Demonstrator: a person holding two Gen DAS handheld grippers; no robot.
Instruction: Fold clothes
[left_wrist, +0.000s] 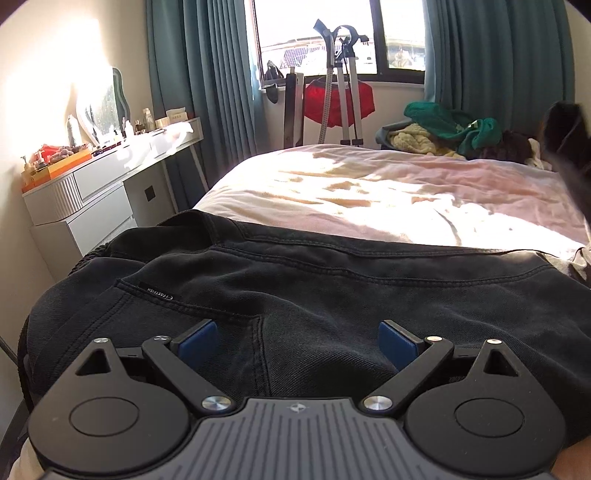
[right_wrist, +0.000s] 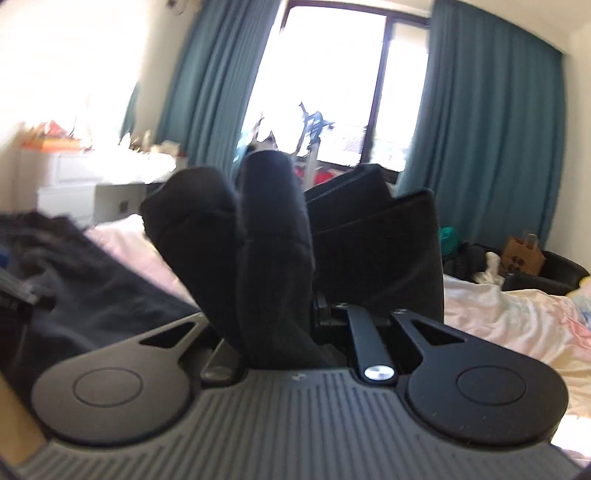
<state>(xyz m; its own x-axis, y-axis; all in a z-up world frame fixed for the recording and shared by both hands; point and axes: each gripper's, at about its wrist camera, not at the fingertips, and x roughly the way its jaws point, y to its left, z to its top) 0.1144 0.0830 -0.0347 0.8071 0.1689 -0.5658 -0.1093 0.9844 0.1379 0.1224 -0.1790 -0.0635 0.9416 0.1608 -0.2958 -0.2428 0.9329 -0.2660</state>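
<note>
Folding looks partly done: our left gripper (left_wrist: 297, 341), jaws apart, hovers over the black jeans (left_wrist: 295, 288) on the bed (left_wrist: 369, 192), while our right gripper (right_wrist: 295, 317) clamps black socks (right_wrist: 258, 236), unplaced.

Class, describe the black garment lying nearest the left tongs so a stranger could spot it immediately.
Start at the bed with its pale pink cover below the window. At its near edge, right under the open left tongs, lies the black garment. Unlike the green and cream clothes heaped at the far corner, it is spread flat, dark, with visible seams and a small woven label.
</note>
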